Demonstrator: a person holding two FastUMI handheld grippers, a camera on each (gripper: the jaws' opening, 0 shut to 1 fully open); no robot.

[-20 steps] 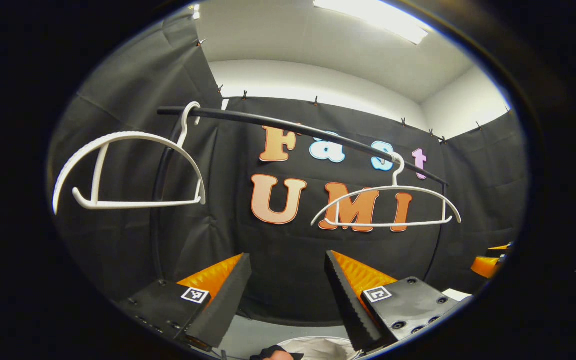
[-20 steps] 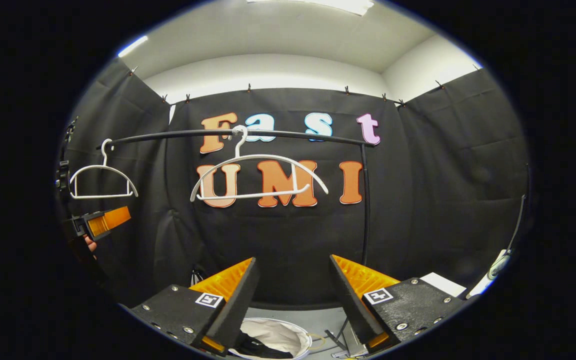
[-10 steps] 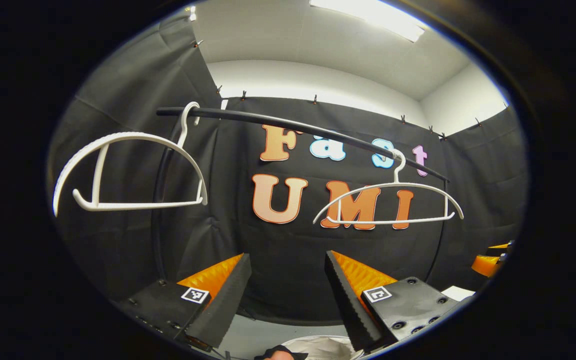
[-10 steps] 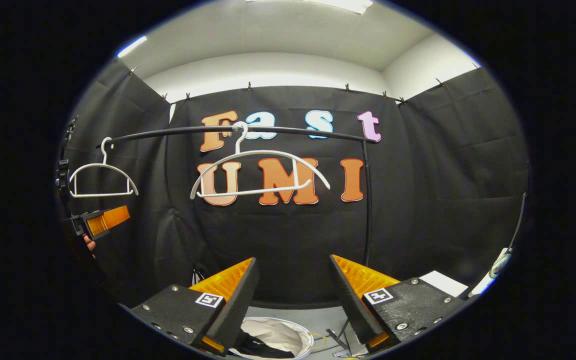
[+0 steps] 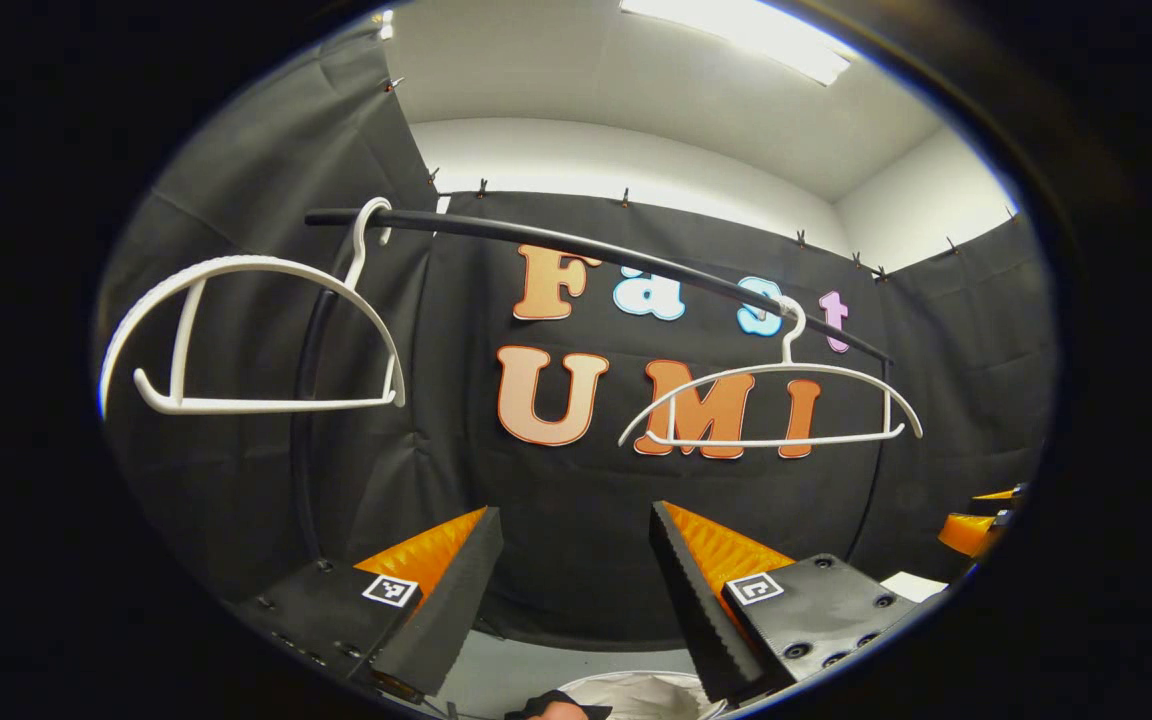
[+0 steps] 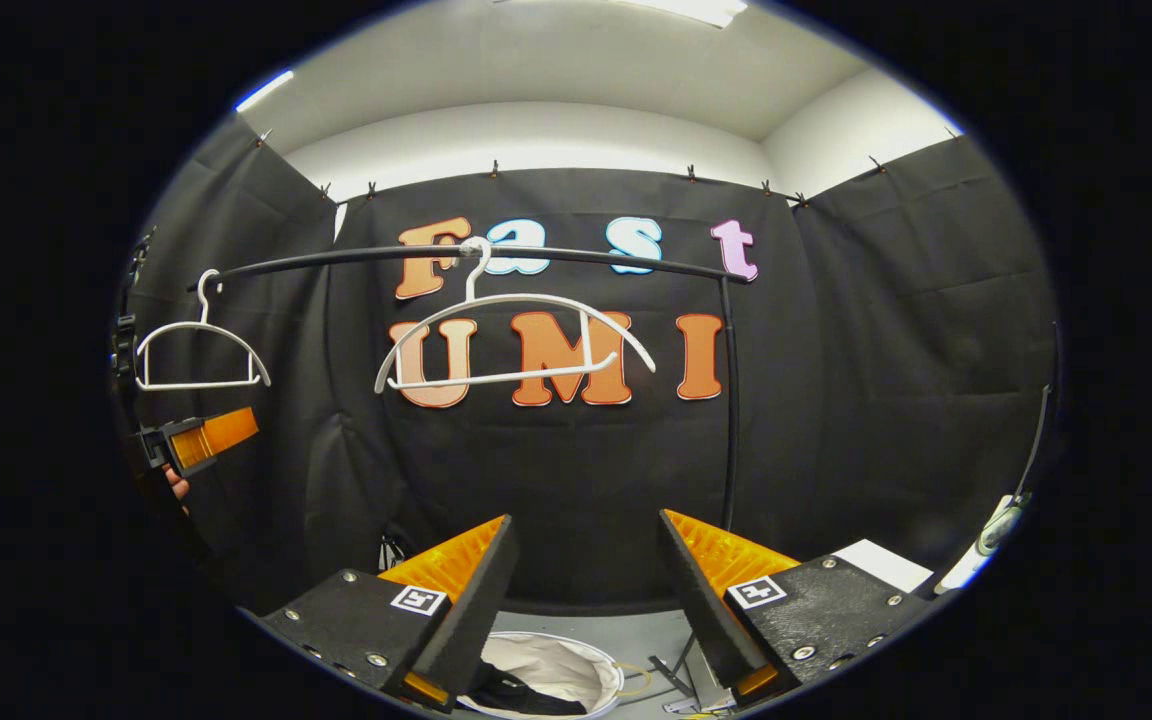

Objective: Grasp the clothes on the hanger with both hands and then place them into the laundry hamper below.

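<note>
Overhead, bare hangers (image 6: 514, 345) — bars level.

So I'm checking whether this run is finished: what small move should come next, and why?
Probably just lower both and stop: both hangers hang bare on the rail, dark clothing already lies in the hamper, and each hand-held gripper is open and holds nothing.

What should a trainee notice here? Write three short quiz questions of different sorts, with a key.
1. True or false: a garment hangs on the nearer white hanger.
2. How many white hangers hang on the black rail? A) one B) two C) three
3. Fill in: the jaws of the left gripper and right gripper stand ____.

Key: 1 false, both it and the farther hanger are bare; 2 B; 3 open, holding nothing. Dark cloth already lies in the white hamper below.
</note>
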